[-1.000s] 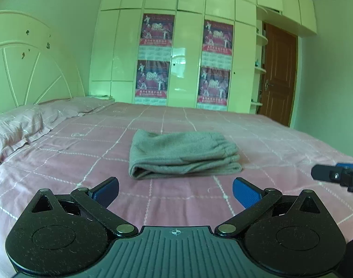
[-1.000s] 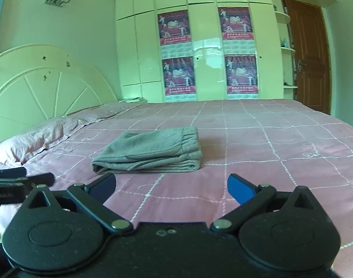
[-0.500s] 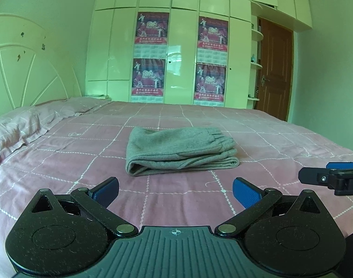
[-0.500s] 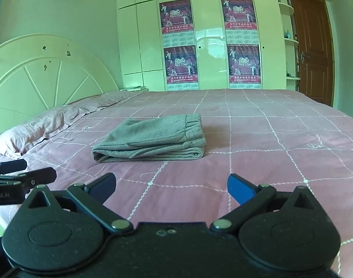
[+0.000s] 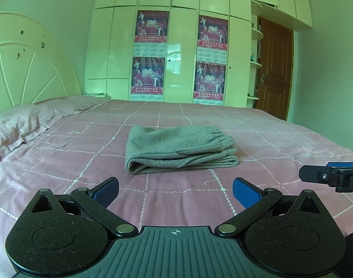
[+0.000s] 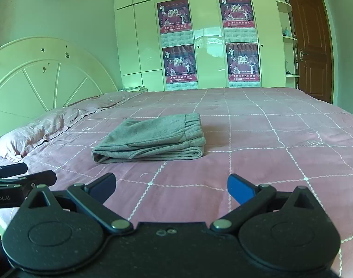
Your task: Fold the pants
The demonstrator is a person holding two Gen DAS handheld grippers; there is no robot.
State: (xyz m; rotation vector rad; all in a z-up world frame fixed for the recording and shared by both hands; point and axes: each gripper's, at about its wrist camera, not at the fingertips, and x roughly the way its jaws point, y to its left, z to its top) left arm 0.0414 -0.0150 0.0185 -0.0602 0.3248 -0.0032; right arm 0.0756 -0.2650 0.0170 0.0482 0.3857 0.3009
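Note:
Grey pants (image 5: 178,149) lie folded into a compact rectangle on the pink checked bed (image 5: 60,162), elastic waistband at the right end. They also show in the right wrist view (image 6: 153,139). My left gripper (image 5: 175,191) is open and empty, held back from the pants near the bed's front. My right gripper (image 6: 170,185) is open and empty, also short of the pants. The right gripper's tip shows at the right of the left wrist view (image 5: 332,176); the left gripper's tip shows at the left of the right wrist view (image 6: 21,176).
Pink pillows (image 5: 18,125) lie at the left by the cream headboard (image 5: 25,69). A cream wardrobe (image 5: 183,58) with posters stands behind the bed. A brown door (image 5: 272,69) is at the far right.
Both grippers have tilted slightly, so the pants sit a little lower in view. Both stay open and away from the pants. The pants have not moved.

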